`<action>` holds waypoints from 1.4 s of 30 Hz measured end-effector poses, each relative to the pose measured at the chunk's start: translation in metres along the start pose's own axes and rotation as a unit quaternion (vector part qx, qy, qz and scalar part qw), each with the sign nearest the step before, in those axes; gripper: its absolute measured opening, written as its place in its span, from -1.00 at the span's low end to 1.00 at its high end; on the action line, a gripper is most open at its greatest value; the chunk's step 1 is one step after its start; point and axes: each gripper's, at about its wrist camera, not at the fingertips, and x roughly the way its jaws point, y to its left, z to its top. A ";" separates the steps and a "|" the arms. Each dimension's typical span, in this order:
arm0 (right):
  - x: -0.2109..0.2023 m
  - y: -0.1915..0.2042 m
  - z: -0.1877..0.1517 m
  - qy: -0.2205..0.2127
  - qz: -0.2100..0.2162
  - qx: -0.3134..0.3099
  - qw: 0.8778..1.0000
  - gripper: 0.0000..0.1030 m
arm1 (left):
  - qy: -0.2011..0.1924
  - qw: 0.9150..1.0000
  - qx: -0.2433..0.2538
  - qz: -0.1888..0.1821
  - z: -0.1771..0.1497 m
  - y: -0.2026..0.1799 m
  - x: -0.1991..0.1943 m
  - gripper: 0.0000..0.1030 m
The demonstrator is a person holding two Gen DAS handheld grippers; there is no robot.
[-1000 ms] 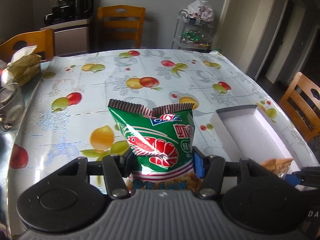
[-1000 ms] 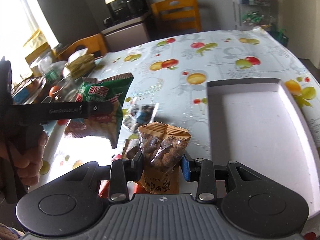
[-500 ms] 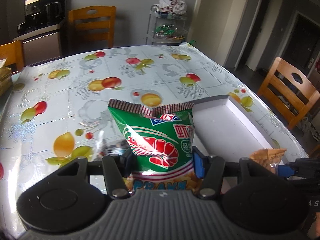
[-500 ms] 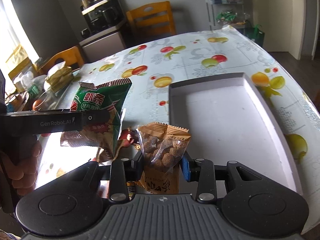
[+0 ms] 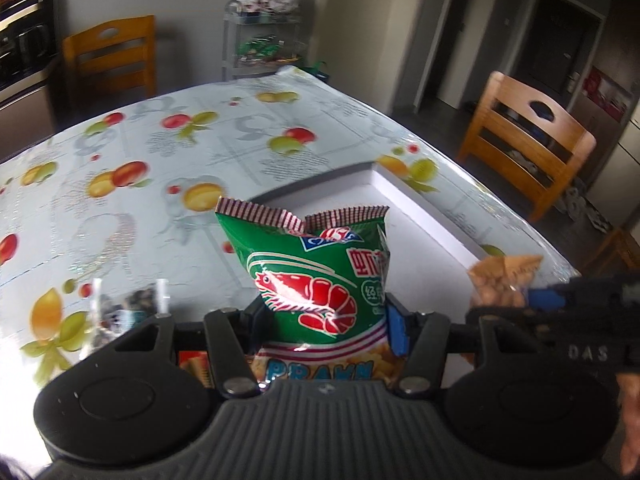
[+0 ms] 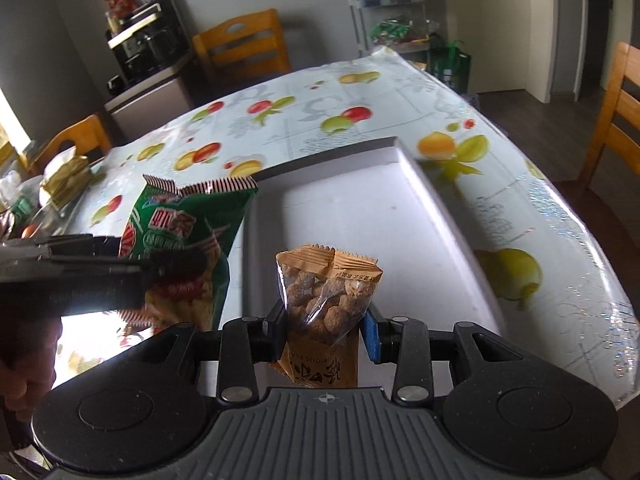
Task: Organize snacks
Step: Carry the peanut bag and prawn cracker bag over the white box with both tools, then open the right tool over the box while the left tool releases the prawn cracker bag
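The left gripper (image 5: pixel 324 320) has its jaws clamped low on a green prawn cracker bag (image 5: pixel 316 280), and the right gripper (image 6: pixel 326 328) pinches an orange nut snack packet (image 6: pixel 326 300). Both are gripped near the base, likely so they hang clear above the white tray (image 6: pixel 400 216) for dropping in.

Two grippers are in view, the left gripper (image 5: pixel 322 316) and the right gripper (image 6: pixel 325 326), and each carries one snack. That makes two held packets: one green prawn-cracker bag (image 5: pixel 316 280) and one orange packet of brown nuggets (image 6: pixel 326 308). On the fruit-print table (image 6: pixel 520 216) lies one shallow white tray (image 6: pixel 416 184). One clear packet with dark contents (image 5: pixel 128 308) lies on the cloth, and one small red-orange packet (image 5: pixel 194 364) shows partly behind the left gripper; it may be a further snack, though too little of it shows. Three wooden chairs can be counted in the right wrist view: one by the far wall (image 6: pixel 244 46), one at the left (image 6: pixel 80 138), one at the right edge (image 6: pixel 616 120). One wire shelf rack (image 6: pixel 394 20) stands behind the table.
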 end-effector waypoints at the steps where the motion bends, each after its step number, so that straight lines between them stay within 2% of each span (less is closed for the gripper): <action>1: 0.001 -0.004 0.001 0.000 -0.003 0.001 1.000 -0.26 | 0.002 1.000 0.003 -0.003 -0.001 -0.004 0.002 0.08; 18: 0.014 -0.045 -0.003 0.028 -0.030 -0.002 0.999 -0.26 | 0.045 0.998 0.037 -0.034 -0.016 -0.065 0.033 0.08; 23: 0.016 -0.052 -0.004 0.033 -0.032 -0.009 0.999 -0.25 | 0.062 0.997 0.037 -0.033 -0.021 -0.071 0.043 0.08; 42: 0.030 -0.059 -0.007 0.056 -0.037 -0.024 0.997 -0.25 | 0.081 0.996 0.021 -0.042 -0.020 -0.076 0.057 0.08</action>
